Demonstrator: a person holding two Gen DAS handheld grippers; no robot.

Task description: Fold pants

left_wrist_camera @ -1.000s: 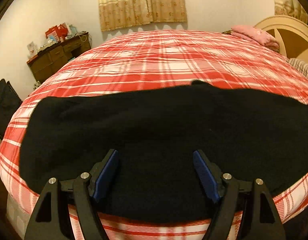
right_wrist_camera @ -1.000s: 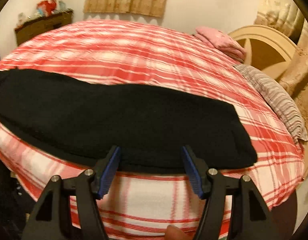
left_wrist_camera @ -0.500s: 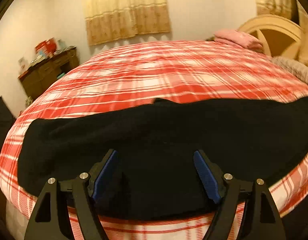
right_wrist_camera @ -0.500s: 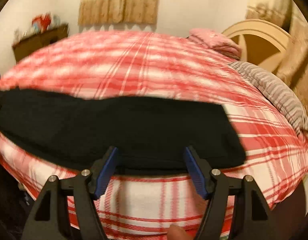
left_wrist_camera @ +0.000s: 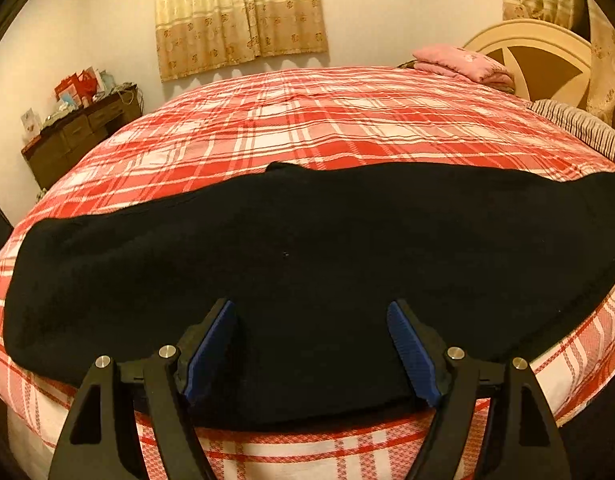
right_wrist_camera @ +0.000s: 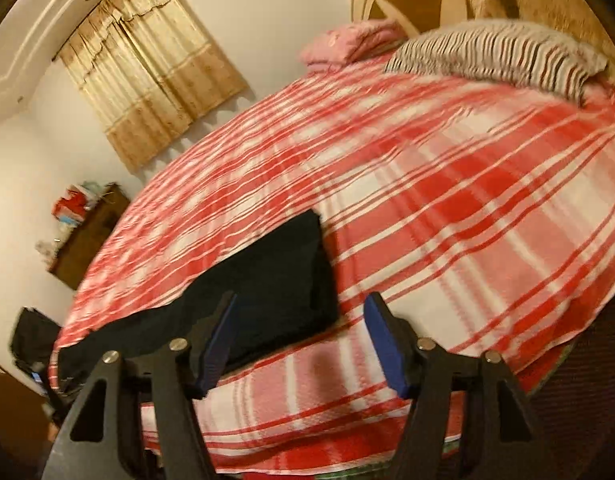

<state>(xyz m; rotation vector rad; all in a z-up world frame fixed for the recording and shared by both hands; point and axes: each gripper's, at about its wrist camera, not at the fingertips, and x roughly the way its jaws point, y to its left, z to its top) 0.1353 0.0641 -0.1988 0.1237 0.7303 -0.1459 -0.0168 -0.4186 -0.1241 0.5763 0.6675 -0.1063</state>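
Note:
The black pants (left_wrist_camera: 307, 256) lie flat in a long band across the near part of the bed, folded lengthwise. My left gripper (left_wrist_camera: 311, 344) is open and empty, just above their near edge at the middle. In the right wrist view the pants' right end (right_wrist_camera: 275, 280) lies at the left. My right gripper (right_wrist_camera: 299, 340) is open and empty, tilted, at that end's near right corner over the bedspread.
The bed has a red and white plaid cover (left_wrist_camera: 327, 120). A pink folded blanket (left_wrist_camera: 463, 64) and a striped pillow (right_wrist_camera: 491, 52) lie by the headboard (left_wrist_camera: 539, 60). A dark dresser (left_wrist_camera: 83, 132) stands at the left wall. The bed's edge is right below both grippers.
My right gripper has swung right and tilted, so the pants' right end now sits at the left of its view. My left gripper has stayed nearly in place over the pants.

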